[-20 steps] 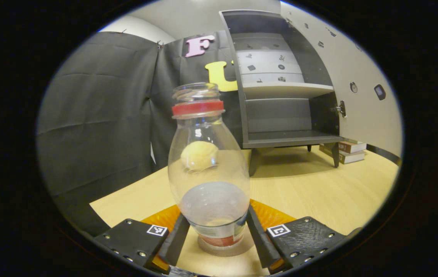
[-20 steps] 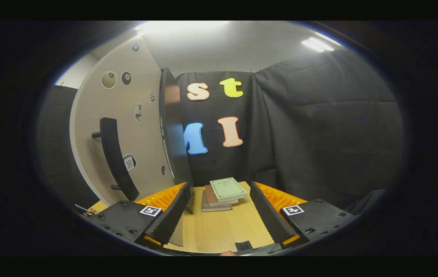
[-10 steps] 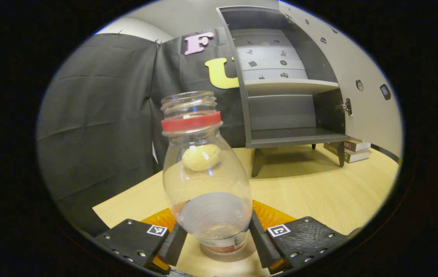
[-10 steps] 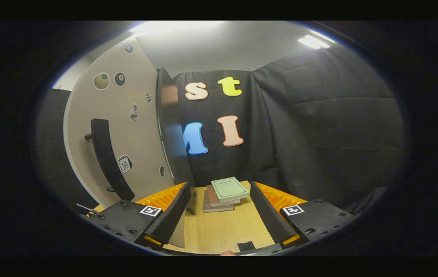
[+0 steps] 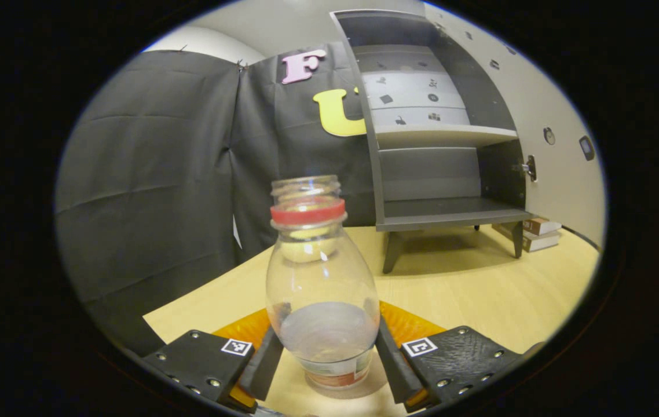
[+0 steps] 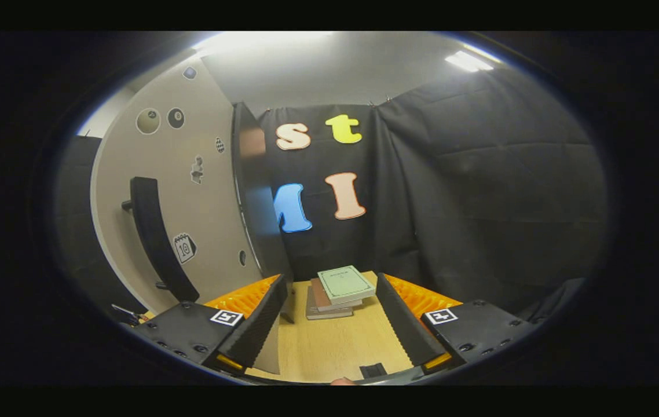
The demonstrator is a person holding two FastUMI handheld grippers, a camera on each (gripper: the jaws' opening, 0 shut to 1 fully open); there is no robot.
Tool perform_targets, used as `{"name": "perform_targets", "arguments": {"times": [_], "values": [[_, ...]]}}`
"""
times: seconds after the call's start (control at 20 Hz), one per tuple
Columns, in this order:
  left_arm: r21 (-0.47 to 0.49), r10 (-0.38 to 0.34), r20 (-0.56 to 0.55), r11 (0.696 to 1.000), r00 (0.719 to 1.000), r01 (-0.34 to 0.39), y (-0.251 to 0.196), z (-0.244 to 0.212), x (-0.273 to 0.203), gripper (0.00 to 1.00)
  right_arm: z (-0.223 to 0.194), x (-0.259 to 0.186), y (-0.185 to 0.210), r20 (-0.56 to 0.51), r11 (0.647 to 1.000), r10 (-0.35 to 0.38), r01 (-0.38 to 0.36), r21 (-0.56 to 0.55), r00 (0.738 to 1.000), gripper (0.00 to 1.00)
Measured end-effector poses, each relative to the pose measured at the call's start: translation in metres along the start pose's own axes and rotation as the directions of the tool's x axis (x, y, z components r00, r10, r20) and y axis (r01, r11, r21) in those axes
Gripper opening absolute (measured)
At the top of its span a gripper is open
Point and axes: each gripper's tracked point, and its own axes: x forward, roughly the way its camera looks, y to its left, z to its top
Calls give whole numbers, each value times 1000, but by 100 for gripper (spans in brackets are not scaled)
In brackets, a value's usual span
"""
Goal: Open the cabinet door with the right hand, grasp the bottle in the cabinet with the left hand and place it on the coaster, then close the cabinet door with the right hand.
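The left tongs [image 5: 326, 362] are clamped low on the clear bottle [image 5: 322, 289], one finger on each side of its wide lower body. The bottle stands upright between them, its base at or just above a pale round coaster [image 5: 358, 387] on the tabletop [image 5: 480, 289]; the glass distorts the edge there, so I cannot tell whether the base has touched down.

The main risk is in the release. The bottle looks light and nearly empty, with a red ring [image 5: 308, 210] under an uncapped neck and a small yellowish ball [image 5: 305, 248] inside near the shoulder. If the fingers part unevenly, or one pad drags on the glass-smooth wall, the bottle could be nudged off the coaster or tipped. Letting go before the base is seated would drop it and could make it wobble over. Pulling the tongs back without first spreading them wide enough could take the bottle along.

The right tongs [image 6: 329, 324] are spread apart and hold nothing. The cabinet door [image 6: 190, 191] stands open just to their left, its dark handle [image 6: 158, 237] further left, and a stack of books [image 6: 335, 292] lies ahead between the fingers. Swinging the door shut with a hard push could shake the cabinet [image 5: 439, 168] and, through the tabletop, the freshly placed bottle.
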Motion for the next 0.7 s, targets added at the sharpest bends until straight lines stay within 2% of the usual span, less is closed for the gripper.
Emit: {"name": "perform_targets", "arguments": {"times": [0.7], "values": [[56,-20,140,998,990,12,-2,118,-19,76,2,-4,-8,26,998,0,-2,63,1000,98]]}}
